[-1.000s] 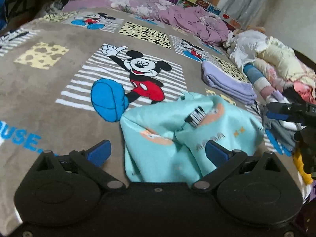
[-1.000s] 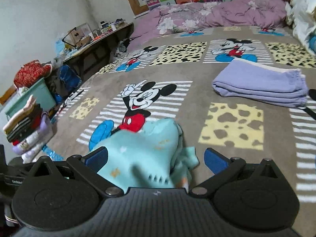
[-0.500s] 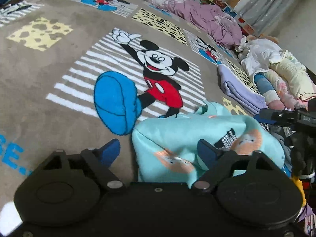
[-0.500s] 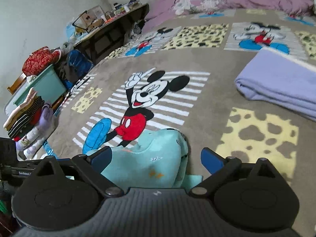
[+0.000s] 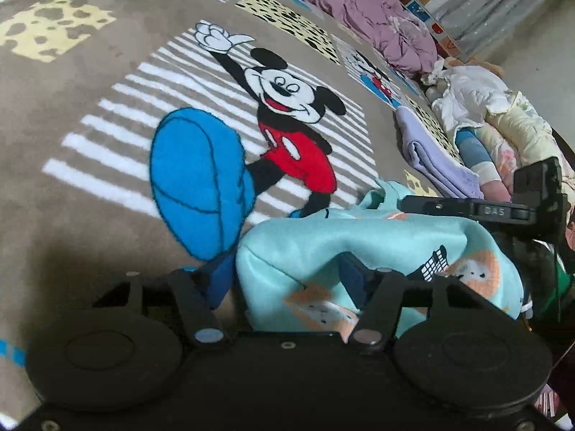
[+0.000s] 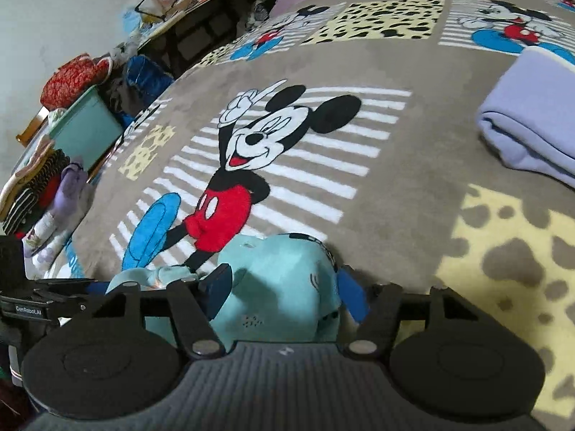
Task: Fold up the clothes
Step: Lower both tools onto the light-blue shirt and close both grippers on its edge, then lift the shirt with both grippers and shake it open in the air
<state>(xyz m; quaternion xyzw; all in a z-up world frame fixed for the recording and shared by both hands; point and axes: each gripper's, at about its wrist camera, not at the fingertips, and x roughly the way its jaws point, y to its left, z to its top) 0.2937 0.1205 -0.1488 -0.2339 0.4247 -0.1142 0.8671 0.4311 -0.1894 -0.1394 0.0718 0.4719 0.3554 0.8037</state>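
Note:
A crumpled teal garment [image 5: 359, 240] with orange animal prints lies on the Mickey Mouse blanket [image 5: 90, 107], close under both cameras. My left gripper [image 5: 287, 280] straddles its near left end, the jaws half closed, with cloth bulging between them and draped over the right finger. My right gripper [image 6: 285, 291] straddles the garment's [image 6: 280, 269] other end the same way, blue fingers [image 6: 219, 287] pressing at the sides of the bunch. The right tool's body [image 5: 485, 210] shows at the garment's far side.
A folded lavender garment [image 6: 532, 122] lies farther back on the bed. Loose clothes [image 5: 503, 118] are piled along the right edge, and a purple quilt [image 5: 377, 18] lies at the head. Beside the bed stand a teal bin [image 6: 86, 129] and stacked folded clothes [image 6: 39, 186].
Both grippers have dropped and moved in onto the teal garment. Their jaws have narrowed from wide open to about half width around the cloth.

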